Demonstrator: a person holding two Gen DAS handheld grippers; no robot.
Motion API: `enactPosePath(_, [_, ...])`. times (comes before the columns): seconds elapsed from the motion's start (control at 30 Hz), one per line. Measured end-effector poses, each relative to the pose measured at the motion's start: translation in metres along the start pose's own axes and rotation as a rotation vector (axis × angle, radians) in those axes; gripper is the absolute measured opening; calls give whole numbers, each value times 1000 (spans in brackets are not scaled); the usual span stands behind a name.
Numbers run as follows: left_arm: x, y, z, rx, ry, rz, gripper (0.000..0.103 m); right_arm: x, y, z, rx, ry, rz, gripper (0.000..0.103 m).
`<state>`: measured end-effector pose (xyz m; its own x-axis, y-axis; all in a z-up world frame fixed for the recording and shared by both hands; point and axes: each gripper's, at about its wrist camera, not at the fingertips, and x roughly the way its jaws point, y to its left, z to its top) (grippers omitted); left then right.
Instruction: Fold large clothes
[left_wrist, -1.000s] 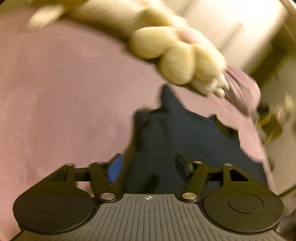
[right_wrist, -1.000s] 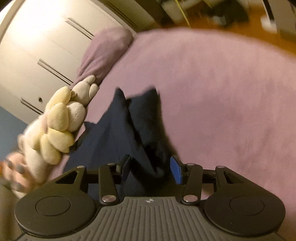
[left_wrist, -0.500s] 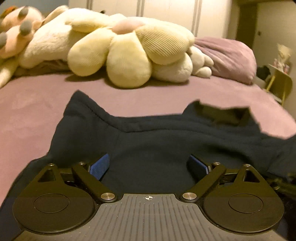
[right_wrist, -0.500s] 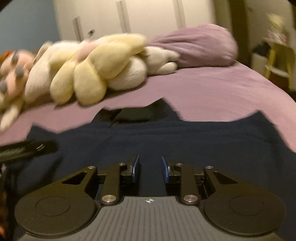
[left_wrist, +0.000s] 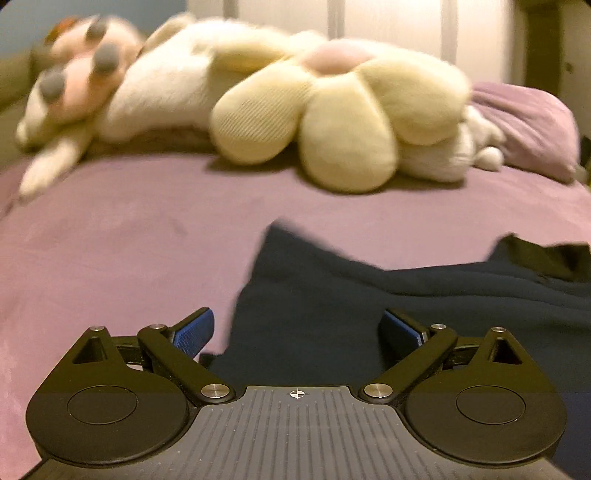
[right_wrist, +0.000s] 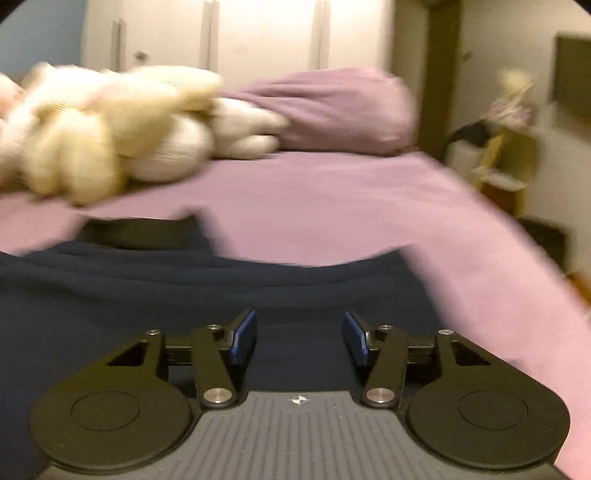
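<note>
Left gripper (left_wrist: 297, 328) wide, right gripper (right_wrist: 299, 338) half-open after just parting, both empty over the navy garment (left_wrist: 424, 306) (thick, limp, we judge); we'd pinch hem edges.

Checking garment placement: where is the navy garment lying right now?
The navy garment lies on the purple bedspread, in front of both grippers, short of the flower plush.

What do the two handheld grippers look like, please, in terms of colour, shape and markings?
The left gripper and right gripper look alike: a grey ribbed body with a small crosshair mark, two round black discs at the sides, black linkage arms with silver pivot screws, and textured blue pads on the fingers. No cables or sleeves show.
</note>
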<state>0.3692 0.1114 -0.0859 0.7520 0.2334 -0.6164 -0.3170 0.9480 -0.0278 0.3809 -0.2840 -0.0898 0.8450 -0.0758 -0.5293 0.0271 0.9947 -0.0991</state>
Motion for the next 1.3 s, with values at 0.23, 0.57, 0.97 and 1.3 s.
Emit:
enactPosePath(0.23, [18, 12, -9, -95, 48, -24, 103, 14, -51, -17, 155, 39, -60, 76])
enactPosePath(0.57, [15, 25, -3, -152, 111, -49, 103, 26, -65, -17, 238, 69, -29, 86])
enactPosePath(0.97, [-99, 140, -75, -267, 258, -382, 103, -103, -92, -40, 442, 45, 161, 84])
enactPosePath(1.3, [-76, 138, -91, -409, 335, -552, 93, -159, 16, -60, 320, 55, 353, 49])
